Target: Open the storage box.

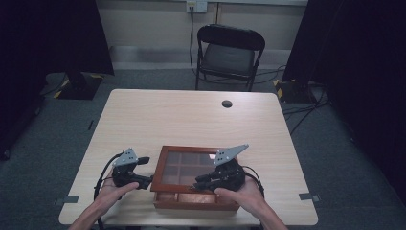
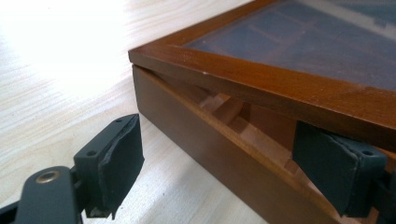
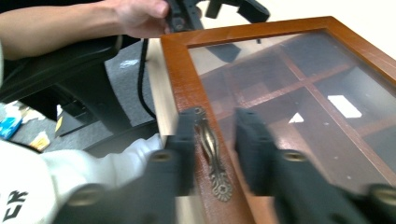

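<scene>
**Lid of the wooden box being lifted at its front handle**

Nearest the person, the right gripper (image 1: 203, 181) sits at the front edge of the wooden box (image 1: 196, 202), which rests near the front of the table (image 1: 191, 115). In the right gripper view its two jaws straddle the small brass handle (image 3: 212, 154) on the lid's front rail; they stand close on either side of it, but blur hides whether they actually pinch it, so I cannot tell if the grip is made.

Just left of the box, the left gripper (image 1: 143, 181) is at the box's side. In the left gripper view its jaws are spread wide, one beside the side wall and one at the gap under the glass lid (image 2: 299, 51), holding nothing. That lid is raised a little, a wedge of the compartments showing beneath it.

The step in hand looks like opening the box. The next move likely calls for a firm hold on the handle and a steady upward swing, with the left gripper steadying the base.

Beyond the table stands a folding chair (image 1: 229, 52).
</scene>
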Available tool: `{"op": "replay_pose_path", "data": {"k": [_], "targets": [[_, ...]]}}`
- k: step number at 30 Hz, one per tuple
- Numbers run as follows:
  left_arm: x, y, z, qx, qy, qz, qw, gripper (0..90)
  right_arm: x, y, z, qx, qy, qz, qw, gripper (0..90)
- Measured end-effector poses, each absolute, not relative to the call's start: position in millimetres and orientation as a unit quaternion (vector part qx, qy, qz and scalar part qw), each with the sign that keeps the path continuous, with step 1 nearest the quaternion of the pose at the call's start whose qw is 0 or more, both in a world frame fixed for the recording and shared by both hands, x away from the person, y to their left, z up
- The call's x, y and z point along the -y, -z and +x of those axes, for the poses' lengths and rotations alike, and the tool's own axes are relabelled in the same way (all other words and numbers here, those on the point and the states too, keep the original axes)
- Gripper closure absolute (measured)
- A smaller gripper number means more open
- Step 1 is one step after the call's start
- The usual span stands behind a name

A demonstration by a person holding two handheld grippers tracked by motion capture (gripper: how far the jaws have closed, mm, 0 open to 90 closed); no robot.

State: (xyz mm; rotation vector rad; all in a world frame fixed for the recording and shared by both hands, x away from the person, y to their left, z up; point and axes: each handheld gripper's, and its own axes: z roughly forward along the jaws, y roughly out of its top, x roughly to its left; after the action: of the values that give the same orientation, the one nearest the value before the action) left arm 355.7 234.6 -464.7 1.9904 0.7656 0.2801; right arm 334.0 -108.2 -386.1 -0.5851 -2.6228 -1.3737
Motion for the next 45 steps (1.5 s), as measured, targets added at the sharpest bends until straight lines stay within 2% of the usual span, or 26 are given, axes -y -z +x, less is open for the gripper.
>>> {"op": "replay_pose_path", "data": {"k": [3, 4, 7, 9, 18, 24, 31, 35, 45], "targets": [[-234.5, 464.5, 355.6, -0.317, -0.111, 0.81, 0.481, 16.1, 109.2, 387.5, 332.8, 0.866, 0.456, -0.196, 0.061, 61.3], [-234.6, 463.9, 355.4, -0.314, -0.115, 0.811, 0.48, 16.1, 111.9, 388.1, 332.0, 0.862, 0.459, -0.207, 0.058, 53.1], [-235.2, 463.6, 356.0, -0.313, -0.114, 0.811, 0.481, 16.3, 117.3, 387.1, 331.3, 0.859, 0.462, -0.217, 0.048, 48.8], [-235.1, 462.8, 355.6, -0.315, -0.113, 0.805, 0.489, 16.7, 128.6, 385.3, 332.2, 0.849, 0.466, -0.245, 0.039, 41.1], [-235.9, 456.5, 355.1, -0.314, -0.124, 0.792, 0.508, 17.4, 157.6, 383.9, 328.3, 0.83, 0.492, -0.263, 0.014, 29.9], [-234.1, 450.1, 357.0, -0.311, -0.124, 0.783, 0.524, 16.9, 169.7, 386.2, 328.3, 0.82, 0.505, -0.27, 0.007, 25.5], [-232.0, 443.1, 359.2, -0.308, -0.132, 0.781, 0.528, 16.7, 174.7, 386.5, 328.5, 0.82, 0.506, -0.268, -0.004, 25.6], [-231.2, 441.0, 359.3, -0.308, -0.126, 0.777, 0.534, 20.9, 178.2, 387.1, 329.5, 0.816, 0.511, -0.271, -0.013, 24.8], [-224.6, 433.0, 366.5, -0.302, -0.124, 0.778, 0.537, 21.0, 177.5, 382.6, 333.9, 0.815, 0.515, -0.265, -0.032, 21.5]]}}
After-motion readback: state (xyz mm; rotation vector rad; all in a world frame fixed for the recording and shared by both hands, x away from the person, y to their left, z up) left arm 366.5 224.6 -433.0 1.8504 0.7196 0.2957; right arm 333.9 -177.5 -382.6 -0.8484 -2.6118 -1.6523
